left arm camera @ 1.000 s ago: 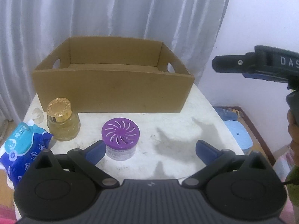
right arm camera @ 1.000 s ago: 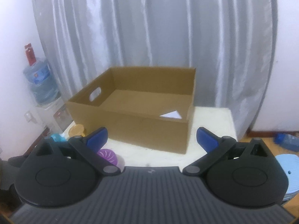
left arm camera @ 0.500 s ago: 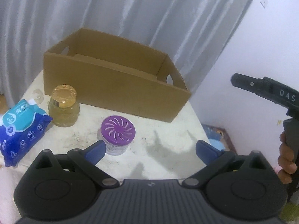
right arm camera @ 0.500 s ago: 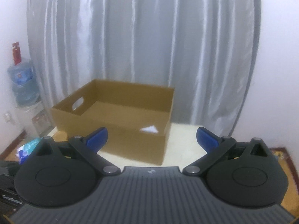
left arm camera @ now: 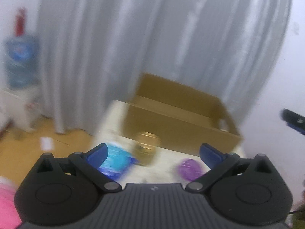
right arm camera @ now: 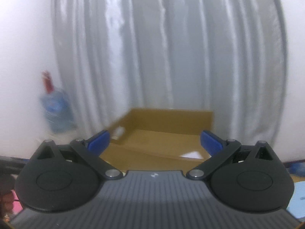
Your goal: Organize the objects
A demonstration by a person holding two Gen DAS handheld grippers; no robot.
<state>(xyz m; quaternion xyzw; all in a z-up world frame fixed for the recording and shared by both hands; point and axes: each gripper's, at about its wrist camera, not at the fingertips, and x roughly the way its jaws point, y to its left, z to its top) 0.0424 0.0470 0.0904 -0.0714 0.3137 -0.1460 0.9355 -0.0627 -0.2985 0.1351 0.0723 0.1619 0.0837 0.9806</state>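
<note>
The left wrist view is motion-blurred. An open brown cardboard box (left arm camera: 183, 120) stands at the back of a white table (left arm camera: 167, 158). In front of it are a blue wipes pack (left arm camera: 116, 162), a glass jar with a gold lid (left arm camera: 146, 148) and a purple round air freshener (left arm camera: 188, 168). My left gripper (left arm camera: 153, 152) is open and empty, held back from these. My right gripper (right arm camera: 154, 141) is open and empty, raised in front of the box (right arm camera: 158, 139), which holds a white scrap (right arm camera: 190, 155). The right gripper's tip also shows in the left wrist view (left arm camera: 293, 120).
A grey curtain (right arm camera: 167, 57) hangs behind the table. A blue water jug (left arm camera: 21, 61) stands on a white cabinet at the left, also in the right wrist view (right arm camera: 55, 108). Wooden floor (left arm camera: 47, 139) lies left of the table.
Both grippers have pulled back and up from the table. The left view has swung left, so the objects sit lower and smaller. Both stay open and empty.
</note>
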